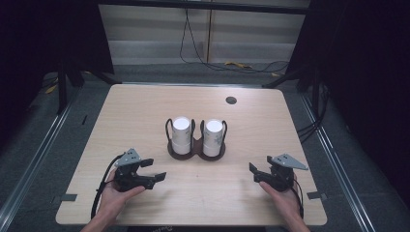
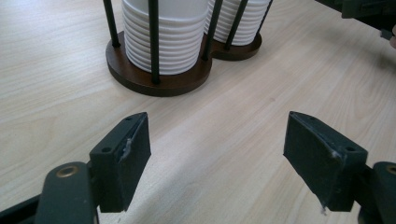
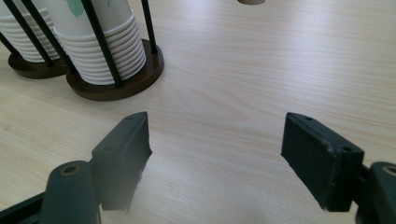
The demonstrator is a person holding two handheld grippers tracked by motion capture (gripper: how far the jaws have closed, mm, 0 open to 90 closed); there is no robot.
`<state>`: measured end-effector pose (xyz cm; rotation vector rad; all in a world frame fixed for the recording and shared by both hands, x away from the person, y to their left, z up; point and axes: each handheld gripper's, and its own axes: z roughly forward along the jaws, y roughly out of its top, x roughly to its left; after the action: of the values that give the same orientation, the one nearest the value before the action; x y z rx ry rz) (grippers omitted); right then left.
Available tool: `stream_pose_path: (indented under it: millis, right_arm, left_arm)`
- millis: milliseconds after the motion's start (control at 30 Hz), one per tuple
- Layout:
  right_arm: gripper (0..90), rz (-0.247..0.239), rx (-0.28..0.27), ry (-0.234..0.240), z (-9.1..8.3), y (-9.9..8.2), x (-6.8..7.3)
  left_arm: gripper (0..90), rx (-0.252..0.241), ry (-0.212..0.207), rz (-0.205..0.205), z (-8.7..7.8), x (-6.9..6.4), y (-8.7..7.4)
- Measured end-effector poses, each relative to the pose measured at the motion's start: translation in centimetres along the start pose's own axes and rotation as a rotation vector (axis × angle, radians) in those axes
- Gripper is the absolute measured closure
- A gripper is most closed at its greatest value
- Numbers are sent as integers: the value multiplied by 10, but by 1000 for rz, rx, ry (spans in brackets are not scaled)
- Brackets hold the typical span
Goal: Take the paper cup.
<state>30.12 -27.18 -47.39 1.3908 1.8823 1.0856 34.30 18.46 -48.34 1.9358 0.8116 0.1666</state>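
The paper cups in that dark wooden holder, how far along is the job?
Nothing looks done: both white paper cup stacks sit full in the dark wooden two-post holder. In hand: nothing; left claw and right claw are open near the table's front edge. Everything remains.

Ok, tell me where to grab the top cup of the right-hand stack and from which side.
Probably best taken at the upper wall of the top cup, from above. The stack of paper cups stands upright and upside down in the wooden holder, whose black rods fence its sides; only the top pokes free. The right gripper, jaws open, is nearer.
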Motion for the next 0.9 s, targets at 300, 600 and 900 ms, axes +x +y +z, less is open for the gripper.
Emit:
stream_pose_path:
  millis: [300,600,900]
  right_arm:
    - [237,6,15,19,3,-1,-2]
    - [237,4,16,40,2,-1,0]
    - [237,-1,24,51,-1,-1,3]
  left_arm:
    - [229,-6,-22,-22,5,4,6]
    - [272,-37,-43,-24,2,5,16]
    - [282,-101,-31,-24,-1,5,26]
